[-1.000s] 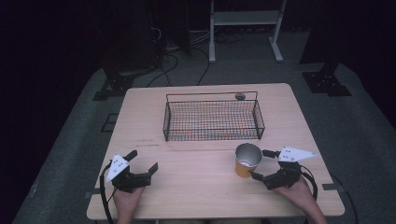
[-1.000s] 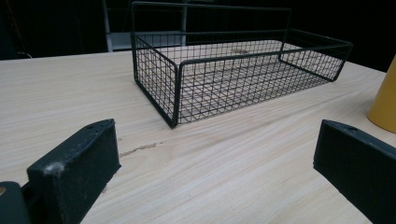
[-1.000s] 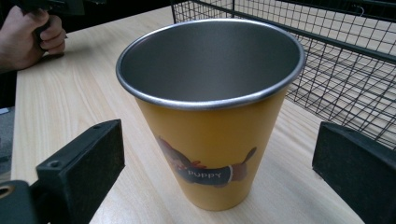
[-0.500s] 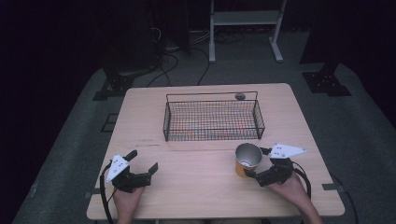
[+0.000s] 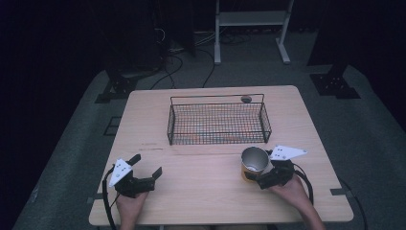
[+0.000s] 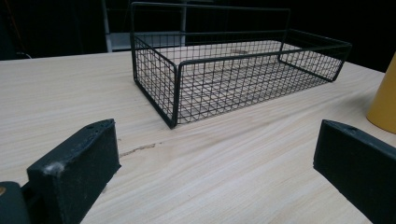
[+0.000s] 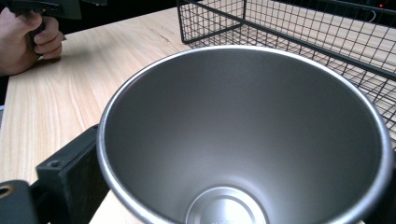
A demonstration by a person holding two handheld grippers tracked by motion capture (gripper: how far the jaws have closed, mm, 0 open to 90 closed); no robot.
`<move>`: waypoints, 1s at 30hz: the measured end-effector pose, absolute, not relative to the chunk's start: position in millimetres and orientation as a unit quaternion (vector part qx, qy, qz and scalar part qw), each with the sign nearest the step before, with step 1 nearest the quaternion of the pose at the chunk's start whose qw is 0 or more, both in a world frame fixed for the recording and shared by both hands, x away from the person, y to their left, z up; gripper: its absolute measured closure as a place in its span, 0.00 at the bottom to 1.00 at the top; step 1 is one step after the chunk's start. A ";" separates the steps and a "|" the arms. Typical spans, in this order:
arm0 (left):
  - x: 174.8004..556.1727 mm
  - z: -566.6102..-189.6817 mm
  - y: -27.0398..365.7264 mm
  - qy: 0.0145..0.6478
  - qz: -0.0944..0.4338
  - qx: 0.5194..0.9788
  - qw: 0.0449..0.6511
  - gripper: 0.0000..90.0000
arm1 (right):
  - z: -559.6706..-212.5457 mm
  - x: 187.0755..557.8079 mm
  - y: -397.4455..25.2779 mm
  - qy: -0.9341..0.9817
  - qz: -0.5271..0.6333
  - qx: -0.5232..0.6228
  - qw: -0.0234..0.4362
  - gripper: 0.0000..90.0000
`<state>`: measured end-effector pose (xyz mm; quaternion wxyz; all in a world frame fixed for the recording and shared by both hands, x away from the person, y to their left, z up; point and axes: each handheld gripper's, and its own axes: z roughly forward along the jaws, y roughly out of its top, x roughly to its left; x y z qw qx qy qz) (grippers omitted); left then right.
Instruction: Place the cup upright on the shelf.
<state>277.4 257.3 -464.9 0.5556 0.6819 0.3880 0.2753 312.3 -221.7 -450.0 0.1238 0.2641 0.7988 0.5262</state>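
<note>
A steel cup (image 5: 253, 160) with a yellow outside stands upright on the wooden table (image 5: 201, 191), front right. My right gripper (image 5: 261, 169) is open with its jaws on either side of the cup. In the right gripper view the cup's grey inside (image 7: 243, 140) sits between the jaws, and the left jaw lies against its wall. My left gripper (image 5: 147, 165) rests open and empty at the front left. The left gripper view has its wide-apart jaws (image 6: 215, 154) and the cup's yellow side (image 6: 385, 98) at the right edge.
A black wire basket (image 5: 218, 120) stands across the table's middle, behind both grippers; it looks empty (image 6: 233, 79). A small round dark object (image 5: 246, 99) lies by the far edge behind the basket. The person's left hand (image 7: 28, 42) appears in the right gripper view.
My right gripper has moved left toward the cup, and its jaws now stand around it. The left gripper and the basket have stayed in place.
</note>
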 end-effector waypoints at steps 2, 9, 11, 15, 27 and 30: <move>277.4 -464.8 257.1 0.388 0.276 0.682 0.555 0.00 | -449.7 312.6 -222.1 0.798 0.525 0.267 0.126 0.14; 277.4 -464.9 257.3 0.388 0.276 0.682 0.555 0.00 | -445.8 315.1 -221.1 0.807 0.516 0.264 0.118 0.14; 277.4 -464.9 257.3 0.388 0.275 0.682 0.556 0.00 | -444.1 315.5 -219.7 0.809 0.513 0.262 0.117 0.14; 277.3 -464.9 257.6 0.389 0.275 0.681 0.557 0.00 | -438.6 317.3 -217.8 0.806 0.518 0.259 0.119 0.14; 277.4 -464.9 257.3 0.387 0.275 0.682 0.556 0.00 | -417.5 329.5 -209.9 0.808 0.524 0.245 0.109 0.14; 277.4 -464.9 257.2 0.387 0.275 0.682 0.556 0.00 | -411.4 333.6 -208.0 0.808 0.527 0.241 0.107 0.14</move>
